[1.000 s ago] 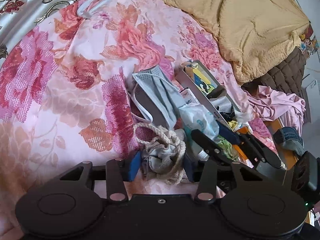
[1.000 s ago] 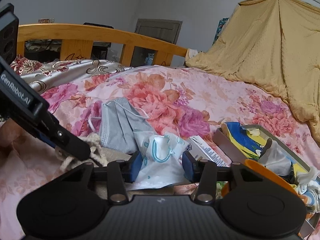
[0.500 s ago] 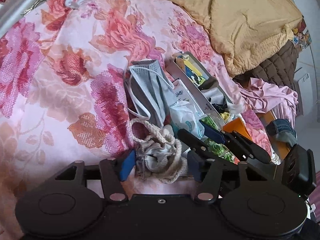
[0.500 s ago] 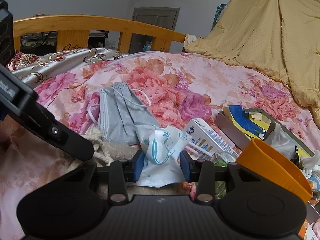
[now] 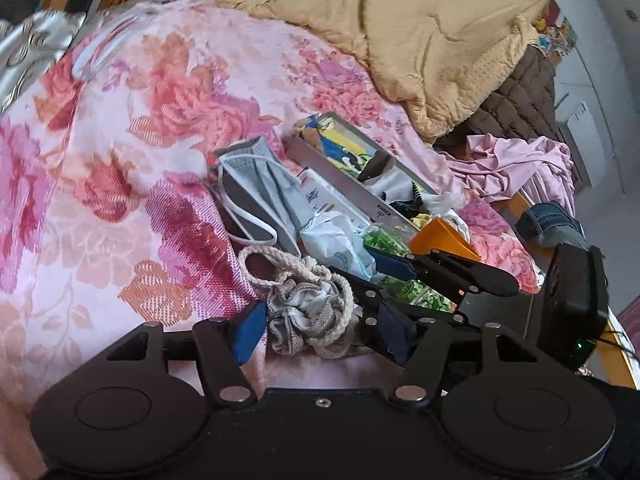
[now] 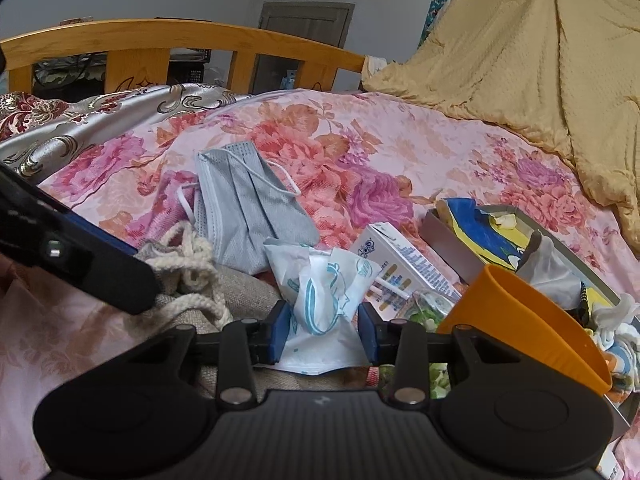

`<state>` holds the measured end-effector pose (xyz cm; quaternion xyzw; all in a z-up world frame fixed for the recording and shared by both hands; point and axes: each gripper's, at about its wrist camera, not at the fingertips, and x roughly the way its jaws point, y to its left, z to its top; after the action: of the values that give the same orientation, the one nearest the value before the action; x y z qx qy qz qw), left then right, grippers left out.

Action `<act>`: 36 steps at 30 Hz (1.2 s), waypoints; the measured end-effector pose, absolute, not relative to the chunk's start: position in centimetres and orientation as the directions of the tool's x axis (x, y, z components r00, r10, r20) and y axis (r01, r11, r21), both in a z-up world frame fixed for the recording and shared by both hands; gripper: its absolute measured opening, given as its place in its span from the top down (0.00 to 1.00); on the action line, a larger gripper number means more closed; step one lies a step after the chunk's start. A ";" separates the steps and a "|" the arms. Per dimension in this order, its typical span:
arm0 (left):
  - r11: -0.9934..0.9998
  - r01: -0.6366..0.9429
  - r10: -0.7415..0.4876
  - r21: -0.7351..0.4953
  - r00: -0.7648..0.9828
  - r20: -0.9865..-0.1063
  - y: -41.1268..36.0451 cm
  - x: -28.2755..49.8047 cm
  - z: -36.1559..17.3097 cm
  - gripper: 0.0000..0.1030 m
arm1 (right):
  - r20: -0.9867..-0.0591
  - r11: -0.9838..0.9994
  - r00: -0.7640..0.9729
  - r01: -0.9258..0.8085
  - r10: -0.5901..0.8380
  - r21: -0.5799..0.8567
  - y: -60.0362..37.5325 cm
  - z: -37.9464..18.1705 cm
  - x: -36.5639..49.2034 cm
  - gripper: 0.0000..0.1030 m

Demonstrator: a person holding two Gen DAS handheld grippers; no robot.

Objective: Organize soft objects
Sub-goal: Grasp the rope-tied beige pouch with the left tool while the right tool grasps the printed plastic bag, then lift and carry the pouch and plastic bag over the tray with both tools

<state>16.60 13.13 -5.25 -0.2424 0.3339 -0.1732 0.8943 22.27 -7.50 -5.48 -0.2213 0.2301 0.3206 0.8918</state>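
Floral bedspread [image 5: 168, 128] fills most of both views; pink/red flower print. Tan blanket [image 6: 532, 80] heaped at upper right of right wrist view, also across top of left wrist view. Wooden headboard [image 6: 192, 36] runs across upper left of right wrist view, w/ silver-gold patterned fabric [image 6: 100, 116] just below it. Grey tray [image 5: 340, 176], centre-right of left wrist view, holds a blue-yellow item plus mixed small cloth pieces. Pink garment [image 5: 516, 164] lies crumpled at right of same view, beside tray, apart from it. Orange cup [image 6: 532, 328] at lower right of right wrist view, on its side, mouth toward camera. Grey face mask [image 6: 248, 212] lies flat on bedspread, centre-left, ear loops visible. White carton [image 6: 396, 268] w/ blue print sits between mask and tray. Drawstring pouch [image 5: 308, 316], beige w/ thick cream cord, bunched at lower centre of left wrist view. Left gripper [image 5: 320, 332]: fingers released, spread either side of pouch; left pad just beside fabric, right pad apart. Packaged mask [image 6: 324, 292], white wrapper w/ teal print, lower centre of right wrist view. Right gripper [image 6: 323, 332]: jaws straddle the wrapper, pads close at both sides; firm grasp cannot be confirmed.
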 end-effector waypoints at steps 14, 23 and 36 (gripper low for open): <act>0.792 0.119 -0.508 -0.599 0.673 -0.537 13.7 17.9 -7.3 0.39 | -0.558 0.685 0.692 -0.675 0.458 -0.275 -7.5 -5.8 22.3 0.62; 0.793 0.106 -0.507 -0.599 0.659 -0.555 13.6 19.5 -9.0 0.46 | -0.556 0.667 0.702 -0.674 0.445 -0.318 -7.2 -6.0 21.8 0.67; 0.858 0.132 -0.434 -0.496 0.703 -0.563 12.8 17.5 -6.5 0.61 | -0.474 0.666 0.721 -0.675 0.505 -0.318 -8.4 -3.5 19.6 0.72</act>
<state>17.50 12.83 -6.54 -0.2148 0.3516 -0.1575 0.8974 19.56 -8.38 -3.52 -0.2418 0.1756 0.3293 0.8957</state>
